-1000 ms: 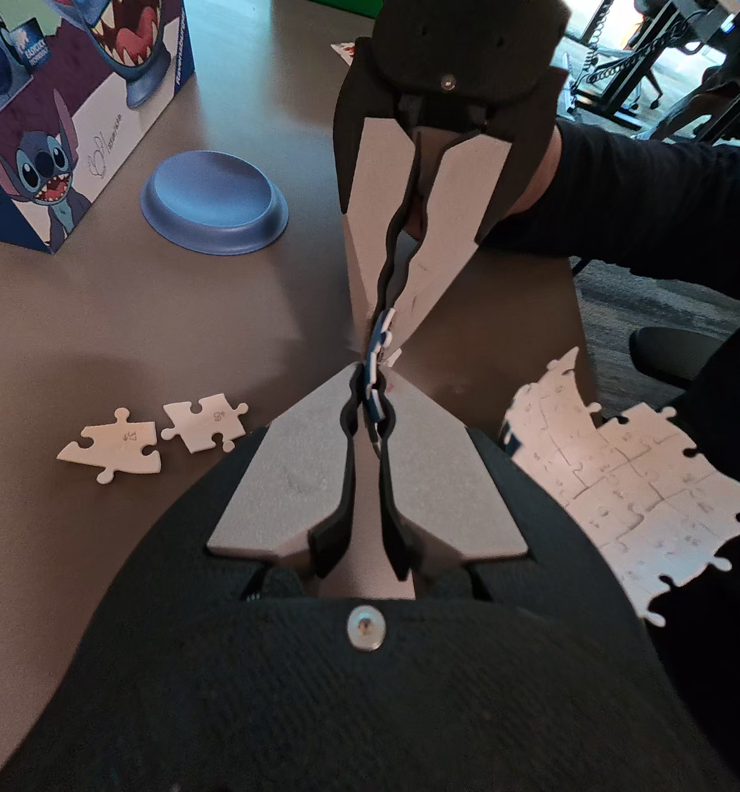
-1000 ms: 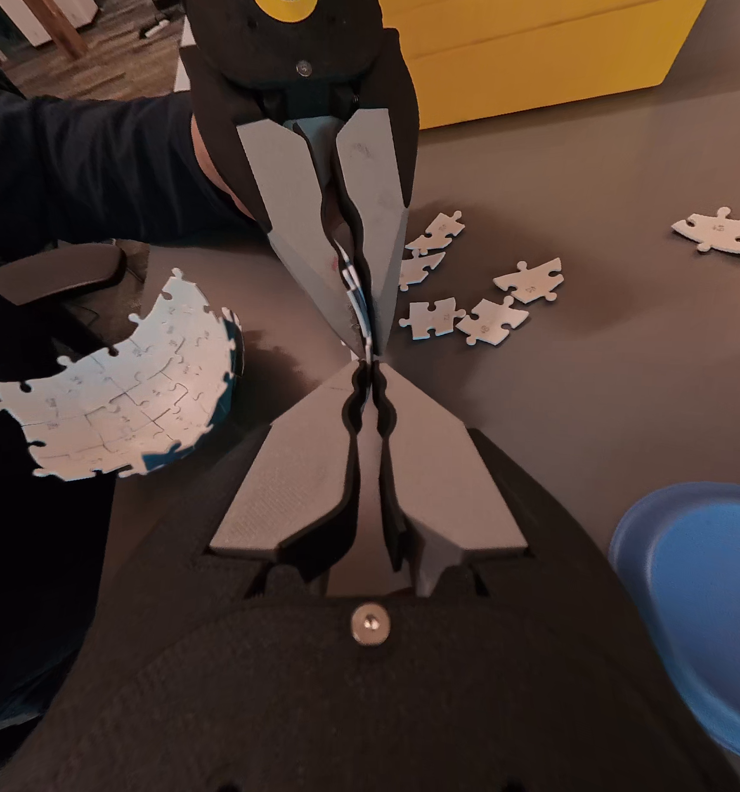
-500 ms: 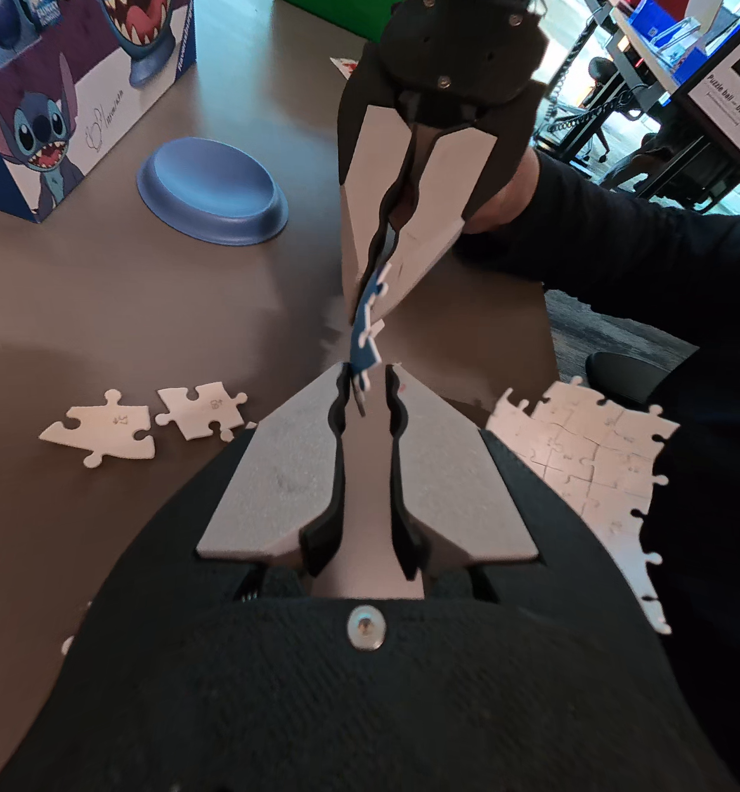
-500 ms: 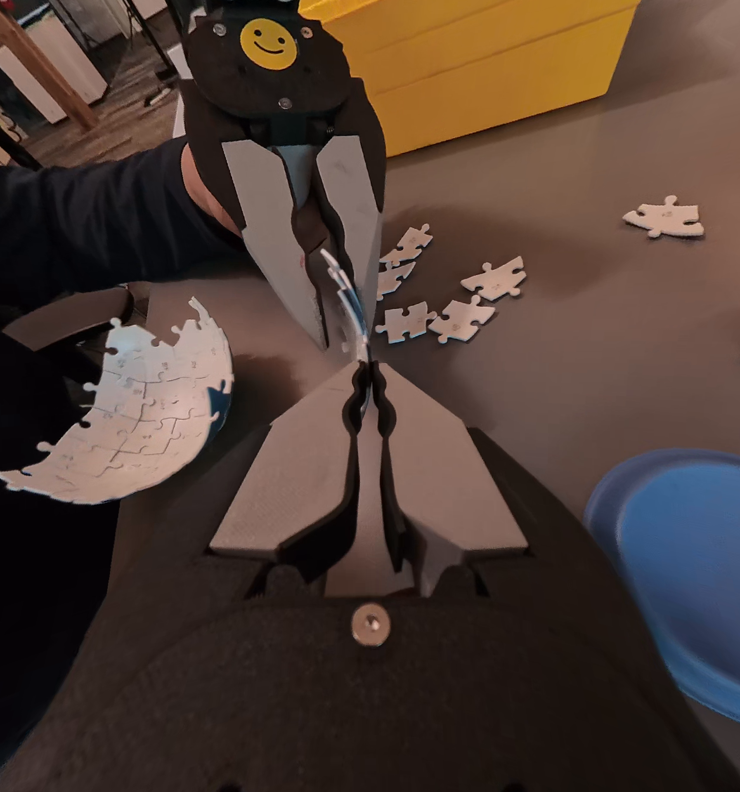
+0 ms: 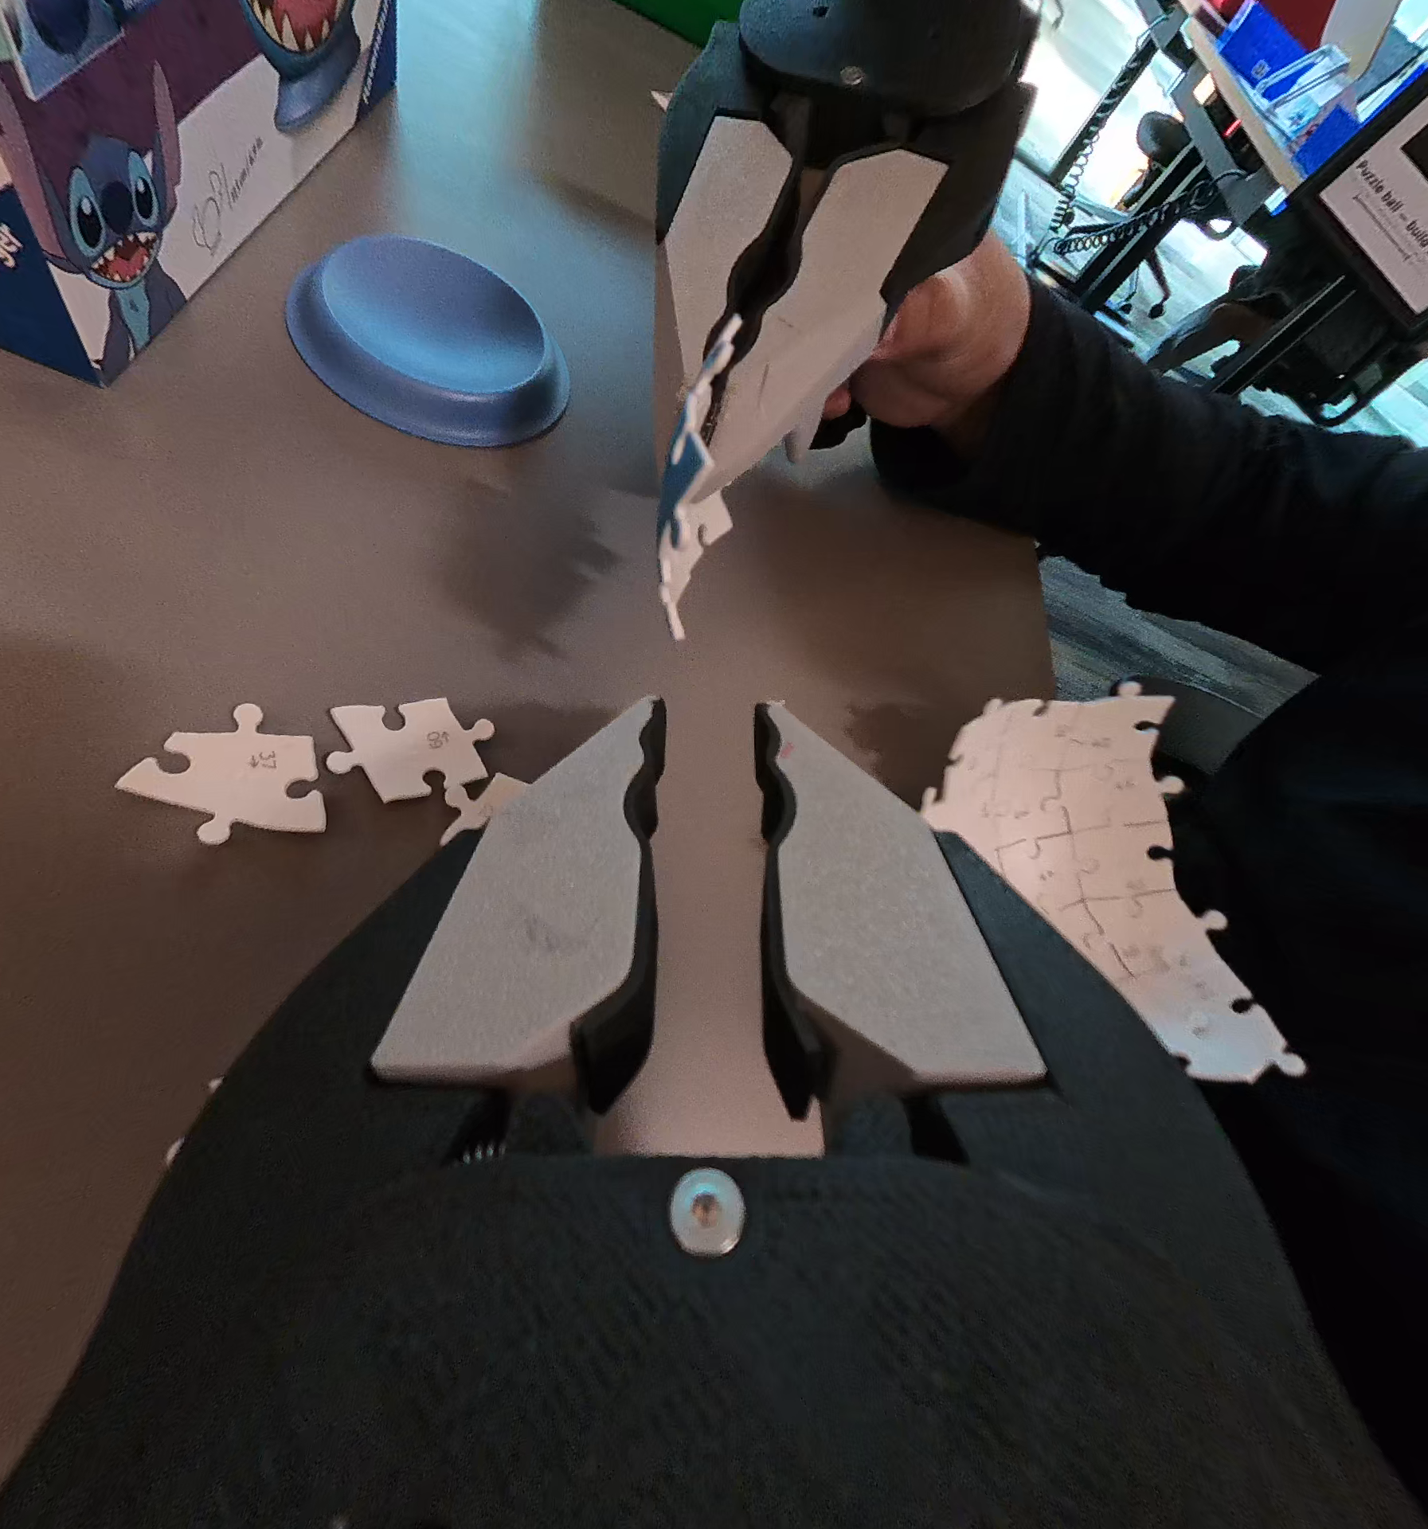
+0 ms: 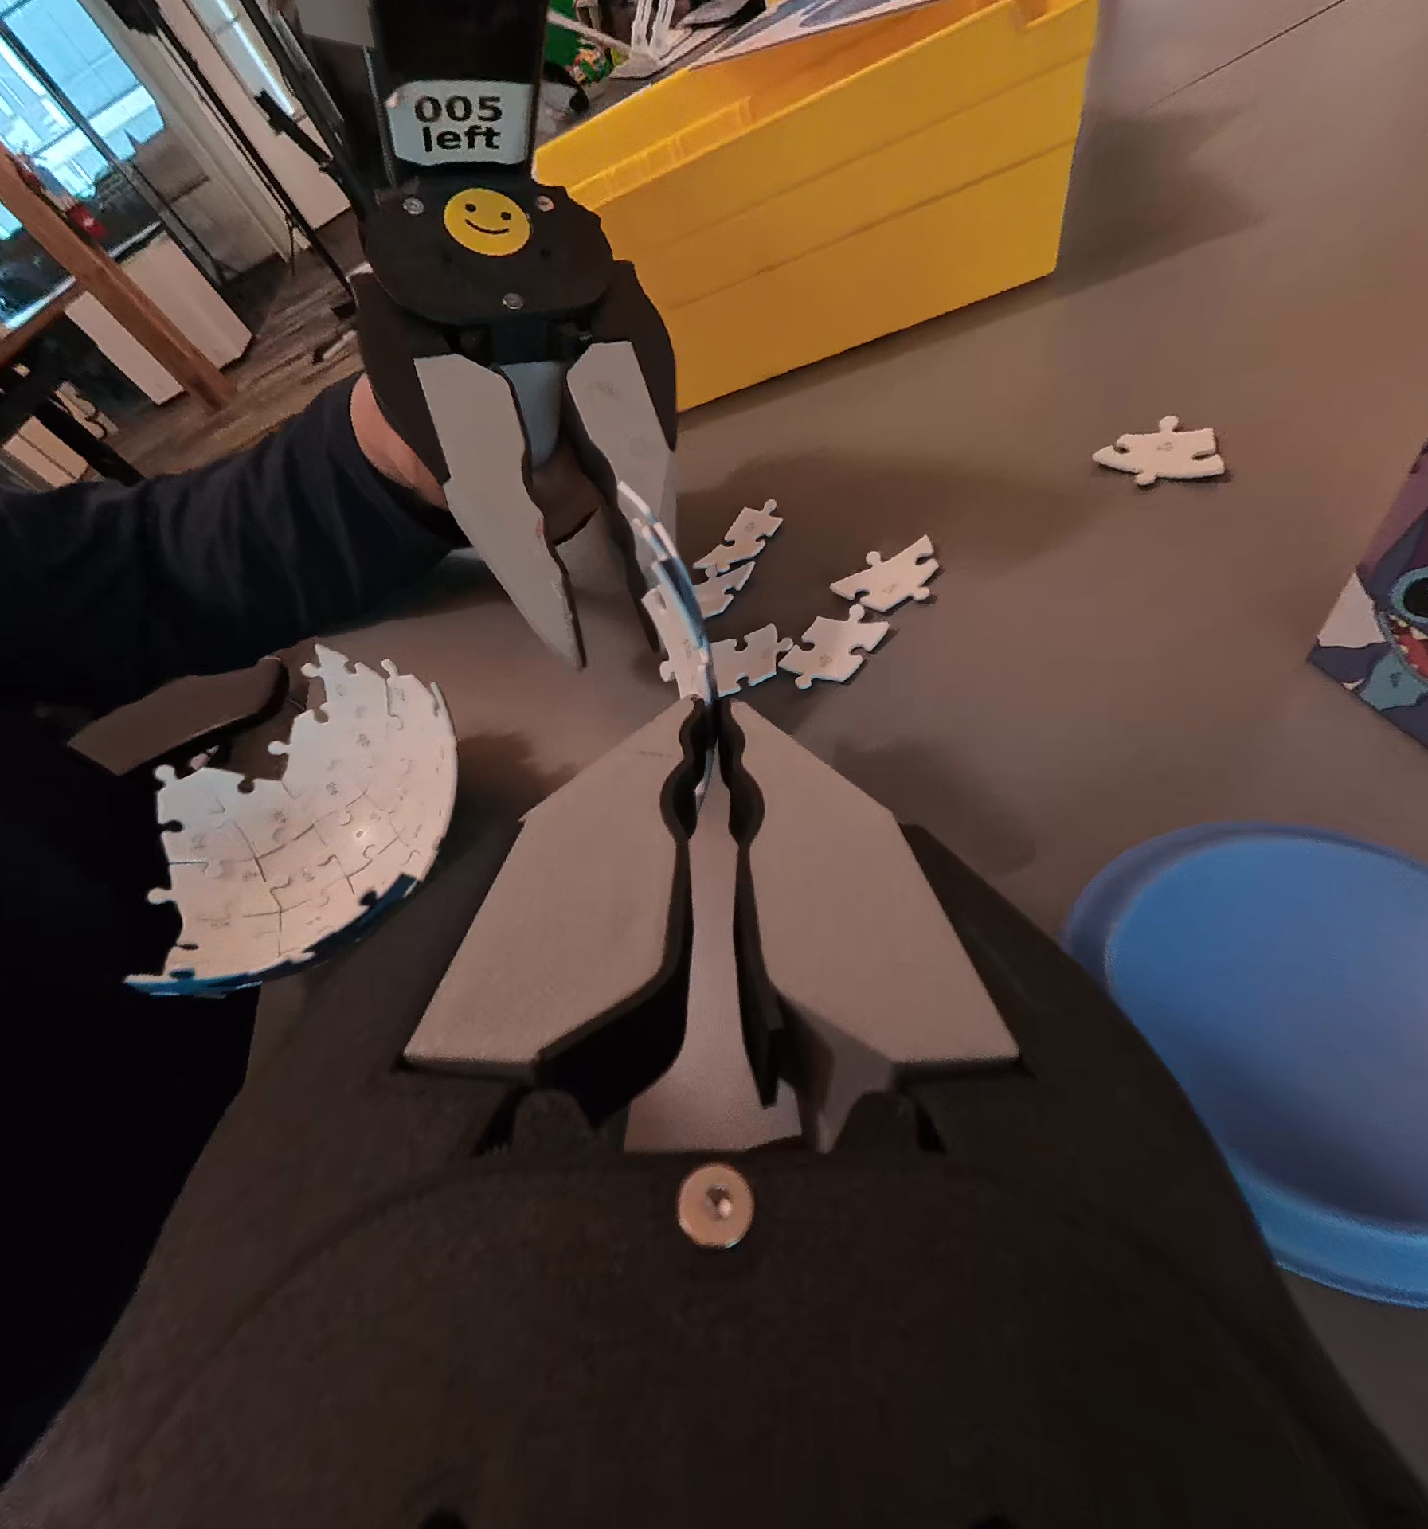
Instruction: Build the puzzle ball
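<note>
My right gripper (image 6: 706,713) is shut on a short curved strip of joined puzzle pieces (image 6: 677,629), blue on one face and white on the other. In the left wrist view that gripper (image 5: 698,480) holds the strip (image 5: 681,546) edge-on above the table. My left gripper (image 5: 710,710) is open and empty, a little below and short of the strip; it also shows in the right wrist view (image 6: 615,637). The part-built ball shell (image 6: 321,827), white inside, lies at the table's near edge (image 5: 1091,869) beside my left gripper.
Loose white pieces lie on the grey table (image 5: 230,769) (image 5: 412,745), with a cluster (image 6: 818,645) and a single one (image 6: 1157,451). A blue round stand (image 5: 429,339) (image 6: 1314,1034), the puzzle box (image 5: 114,165) and a yellow bin (image 6: 818,207) stand farther out. Some 5 cm of space lies between my two pairs of fingers.
My left gripper opened, let go of the joined strip and drew back. My right gripper kept hold of the strip and lifted it away.
</note>
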Action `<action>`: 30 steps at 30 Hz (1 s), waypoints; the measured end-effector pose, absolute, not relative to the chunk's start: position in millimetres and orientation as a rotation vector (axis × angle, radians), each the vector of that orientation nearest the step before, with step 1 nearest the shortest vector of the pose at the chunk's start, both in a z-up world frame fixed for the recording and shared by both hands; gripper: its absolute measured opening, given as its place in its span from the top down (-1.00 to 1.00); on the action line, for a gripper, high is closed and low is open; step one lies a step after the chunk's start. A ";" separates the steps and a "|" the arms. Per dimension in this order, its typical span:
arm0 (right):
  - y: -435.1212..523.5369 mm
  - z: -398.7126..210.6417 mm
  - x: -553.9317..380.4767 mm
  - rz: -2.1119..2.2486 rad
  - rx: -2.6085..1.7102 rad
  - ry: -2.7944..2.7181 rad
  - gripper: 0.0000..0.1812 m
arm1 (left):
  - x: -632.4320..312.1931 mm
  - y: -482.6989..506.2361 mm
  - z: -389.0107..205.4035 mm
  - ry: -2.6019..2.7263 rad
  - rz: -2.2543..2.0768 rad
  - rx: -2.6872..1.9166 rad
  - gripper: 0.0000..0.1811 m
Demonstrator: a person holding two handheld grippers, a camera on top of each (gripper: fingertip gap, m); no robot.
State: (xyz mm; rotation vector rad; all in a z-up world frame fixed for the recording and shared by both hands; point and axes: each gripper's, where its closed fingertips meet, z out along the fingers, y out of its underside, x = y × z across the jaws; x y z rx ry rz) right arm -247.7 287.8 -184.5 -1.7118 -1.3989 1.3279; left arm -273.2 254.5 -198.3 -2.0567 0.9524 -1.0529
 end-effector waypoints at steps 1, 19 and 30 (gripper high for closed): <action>288.7 -183.6 -247.0 1.327 -1.710 -1.394 1.00 | -275.4 254.1 -194.6 0.945 -1.055 -2.049 0.79; 289.7 -177.2 -240.7 1.371 -1.708 -1.355 1.00 | -288.1 129.7 -207.8 0.672 -1.226 -2.265 0.77; 241.7 -177.4 -243.1 1.437 -1.588 -1.587 1.00 | -271.3 149.3 -226.3 0.860 -1.093 -2.377 1.00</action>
